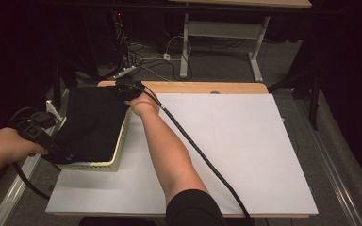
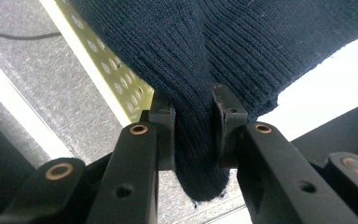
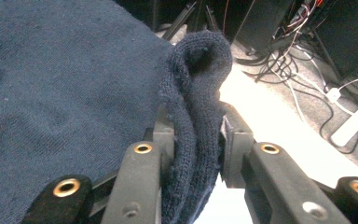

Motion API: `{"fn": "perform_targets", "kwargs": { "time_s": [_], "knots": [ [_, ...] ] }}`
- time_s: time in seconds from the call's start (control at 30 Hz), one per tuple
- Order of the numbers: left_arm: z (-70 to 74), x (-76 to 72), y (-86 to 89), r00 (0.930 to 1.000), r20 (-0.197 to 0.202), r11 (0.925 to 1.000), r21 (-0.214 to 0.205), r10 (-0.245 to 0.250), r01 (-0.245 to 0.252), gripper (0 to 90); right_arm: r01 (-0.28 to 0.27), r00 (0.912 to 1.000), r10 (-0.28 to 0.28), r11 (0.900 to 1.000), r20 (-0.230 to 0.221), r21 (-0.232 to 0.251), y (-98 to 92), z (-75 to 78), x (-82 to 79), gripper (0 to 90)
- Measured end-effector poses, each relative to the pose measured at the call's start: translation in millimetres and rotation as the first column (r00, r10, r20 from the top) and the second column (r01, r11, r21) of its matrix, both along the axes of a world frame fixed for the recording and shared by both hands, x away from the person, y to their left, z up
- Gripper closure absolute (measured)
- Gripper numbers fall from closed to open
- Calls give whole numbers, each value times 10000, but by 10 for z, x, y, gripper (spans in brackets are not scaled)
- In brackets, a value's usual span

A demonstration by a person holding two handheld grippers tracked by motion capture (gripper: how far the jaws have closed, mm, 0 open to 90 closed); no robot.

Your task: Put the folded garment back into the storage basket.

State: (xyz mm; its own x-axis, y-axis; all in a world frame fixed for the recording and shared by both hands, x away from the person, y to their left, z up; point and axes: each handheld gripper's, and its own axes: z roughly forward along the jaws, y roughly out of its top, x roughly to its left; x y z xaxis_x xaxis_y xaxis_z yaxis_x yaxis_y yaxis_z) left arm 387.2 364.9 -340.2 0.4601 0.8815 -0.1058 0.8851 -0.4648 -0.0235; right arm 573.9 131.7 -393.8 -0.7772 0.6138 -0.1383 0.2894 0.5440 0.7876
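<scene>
The left gripper [image 2: 193, 135] sat at the near-left corner of the yellow basket [image 1: 120, 143], its jaws closed on a ribbed fold of the dark knit sweater [image 1: 92, 123], which lay heaped in that basket and draped over its perforated wall. Across the basket, at its far-right corner, the right gripper [image 3: 193, 140] had its jaws clamped on another bunched fold of the same cloth. With both corners pinched, the step in hand looked like lifting the sweater out. The next move would call for raising both hands together, clear of the rim, towards the white table sheet [image 1: 235, 141] right of the basket.
</scene>
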Motion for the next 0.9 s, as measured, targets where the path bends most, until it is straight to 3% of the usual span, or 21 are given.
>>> {"fn": "perform_targets", "kwargs": {
  "time_s": [0.2,0.33,0.43,0.5,0.57,0.77,0.83,0.9],
  "knots": [
    [-24,-9,-4,9999,89,9999,-23,130,-130,723,41,10000,-40,9997,-71,253,31,-7,20,681],
    [-74,2,-12,9994,-27,9994,-60,340,-340,685,382,9993,-380,9983,-62,435,6,26,44,485],
    [-57,26,-20,9985,8,9984,-154,548,-548,526,451,9982,-419,9960,-430,770,-85,95,66,313],
    [-36,35,-76,9991,19,9991,60,414,-414,411,427,9986,-388,9930,-372,1097,-237,183,47,212],
    [-22,37,-119,9993,38,9991,199,369,-369,372,397,9987,-352,9913,-379,1257,-334,226,19,167],
    [82,62,-152,9968,505,9979,175,622,-631,298,58,9998,-21,9836,-209,1802,-704,262,-195,56],
    [143,75,-163,9932,894,9969,212,741,-762,275,90,9999,-65,9828,-141,1845,-814,240,-295,0],
    [210,89,-188,9884,1305,9964,232,775,-811,284,38,10000,-28,9821,-56,1883,-933,211,-382,1]
  ]
}}
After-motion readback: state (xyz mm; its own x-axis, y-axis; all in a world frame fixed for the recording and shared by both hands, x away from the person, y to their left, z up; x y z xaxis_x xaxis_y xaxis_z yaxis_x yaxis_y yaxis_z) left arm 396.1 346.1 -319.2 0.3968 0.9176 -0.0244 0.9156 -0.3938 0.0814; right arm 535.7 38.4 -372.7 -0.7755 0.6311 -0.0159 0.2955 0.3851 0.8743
